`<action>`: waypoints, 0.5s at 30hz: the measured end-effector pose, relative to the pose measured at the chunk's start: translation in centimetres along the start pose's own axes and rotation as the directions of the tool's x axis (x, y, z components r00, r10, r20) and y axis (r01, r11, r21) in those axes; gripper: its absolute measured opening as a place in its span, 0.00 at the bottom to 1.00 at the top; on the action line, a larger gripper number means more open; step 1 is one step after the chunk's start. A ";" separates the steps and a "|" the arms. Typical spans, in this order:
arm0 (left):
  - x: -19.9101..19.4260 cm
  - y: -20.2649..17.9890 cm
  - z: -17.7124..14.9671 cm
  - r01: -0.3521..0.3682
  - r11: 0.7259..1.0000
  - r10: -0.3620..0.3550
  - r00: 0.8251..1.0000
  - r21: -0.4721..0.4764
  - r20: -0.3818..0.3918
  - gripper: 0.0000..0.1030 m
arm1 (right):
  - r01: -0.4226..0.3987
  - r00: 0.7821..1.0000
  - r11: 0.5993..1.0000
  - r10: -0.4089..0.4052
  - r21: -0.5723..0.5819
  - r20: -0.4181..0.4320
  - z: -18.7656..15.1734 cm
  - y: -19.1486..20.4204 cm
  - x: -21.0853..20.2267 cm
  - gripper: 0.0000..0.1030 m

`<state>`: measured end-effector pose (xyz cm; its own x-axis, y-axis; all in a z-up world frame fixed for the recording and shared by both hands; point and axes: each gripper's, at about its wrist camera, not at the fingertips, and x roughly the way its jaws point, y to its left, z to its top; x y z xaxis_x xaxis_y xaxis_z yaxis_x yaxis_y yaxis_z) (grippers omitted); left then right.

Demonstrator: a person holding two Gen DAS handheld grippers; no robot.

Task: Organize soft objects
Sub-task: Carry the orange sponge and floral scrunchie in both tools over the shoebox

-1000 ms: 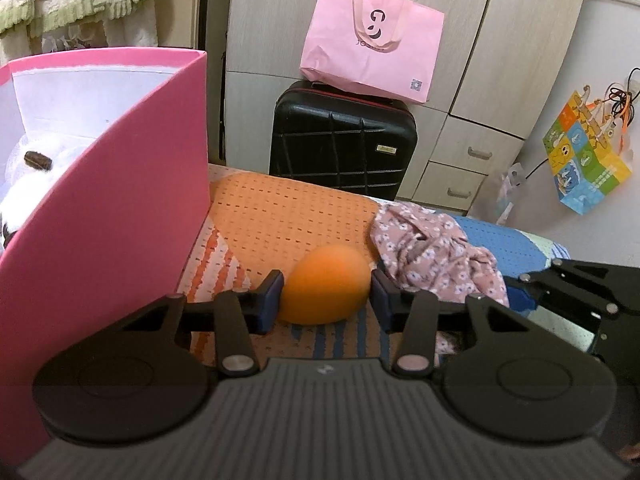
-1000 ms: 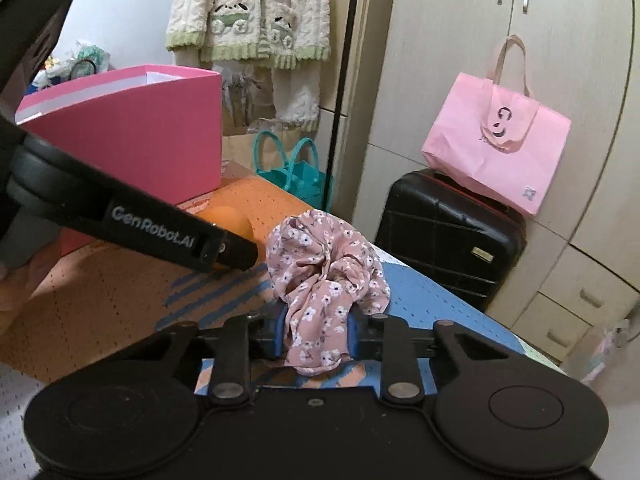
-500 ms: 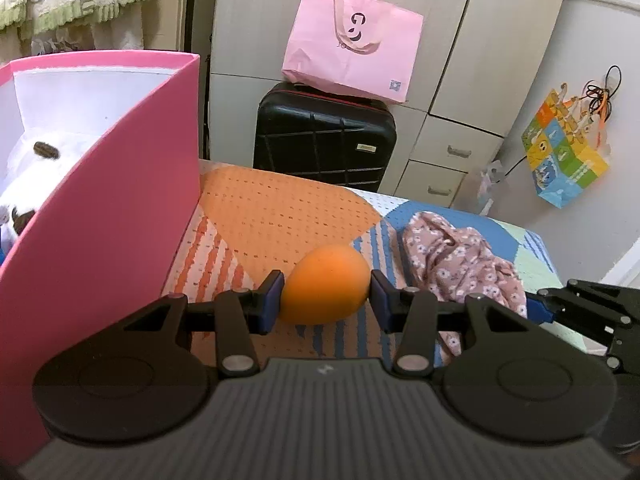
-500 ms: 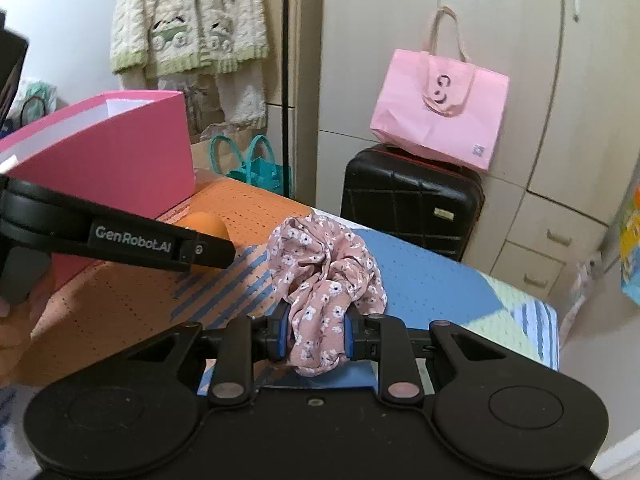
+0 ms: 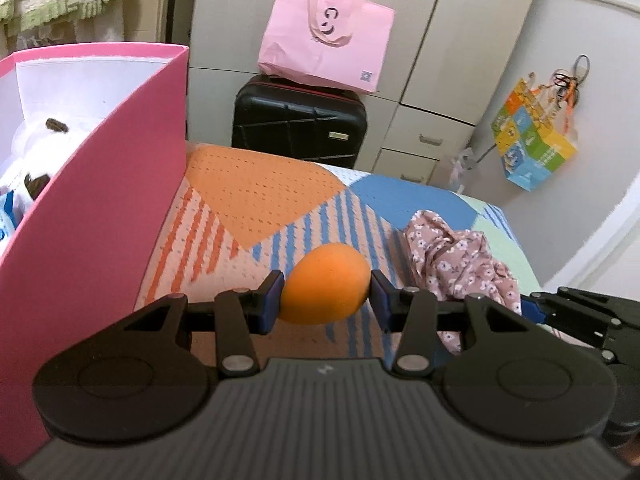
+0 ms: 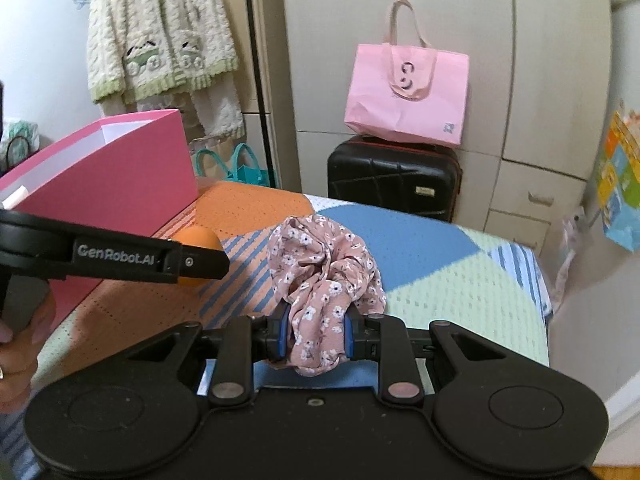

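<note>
Two soft things gripped above the patterned bedspread (image 5: 256, 196).

Left gripper (image 5: 326, 296), low centre of its view, clamped on an orange egg-shaped sponge (image 5: 325, 284), just right of the pink box (image 5: 100, 208) filling the left. Right gripper (image 6: 316, 334), lower centre of its view, clenched on a pink floral scrunchie (image 6: 324, 276), bunched upward above the blue pads.
</note>
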<state>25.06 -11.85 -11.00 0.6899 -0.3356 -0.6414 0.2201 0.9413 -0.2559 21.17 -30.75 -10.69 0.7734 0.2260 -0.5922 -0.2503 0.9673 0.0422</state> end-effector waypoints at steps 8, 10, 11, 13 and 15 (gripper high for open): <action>-2.7 -0.6 -2.3 0.069 0.997 -0.068 0.997 0.039 -0.023 0.43 | 0.036 0.999 0.993 -0.037 0.109 0.012 -2.8 0.5 -3.3 0.27; -3.3 -0.7 -2.8 0.083 0.995 -0.082 0.996 0.049 -0.031 0.43 | 0.050 0.999 0.990 -0.052 0.132 0.013 -3.5 0.8 -4.2 0.27; -3.7 -0.7 -3.1 0.091 0.995 -0.090 0.995 0.051 -0.033 0.43 | 0.058 0.998 0.988 -0.061 0.142 0.013 -3.8 1.0 -4.5 0.27; -4.4 -0.7 -3.7 0.104 0.993 -0.102 0.994 0.053 -0.041 0.43 | 0.070 0.997 0.985 -0.073 0.157 0.013 -4.4 1.5 -5.3 0.28; -4.9 -0.7 -4.1 0.113 0.992 -0.110 0.993 0.057 -0.046 0.43 | 0.076 0.997 0.983 -0.079 0.166 0.013 -4.9 2.0 -6.1 0.28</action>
<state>18.69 -10.98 -10.66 0.6288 -0.4385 -0.6421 0.3352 0.8980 -0.2849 13.08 -30.76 -10.96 0.7984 0.1501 -0.5832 -0.0906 0.9874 0.1301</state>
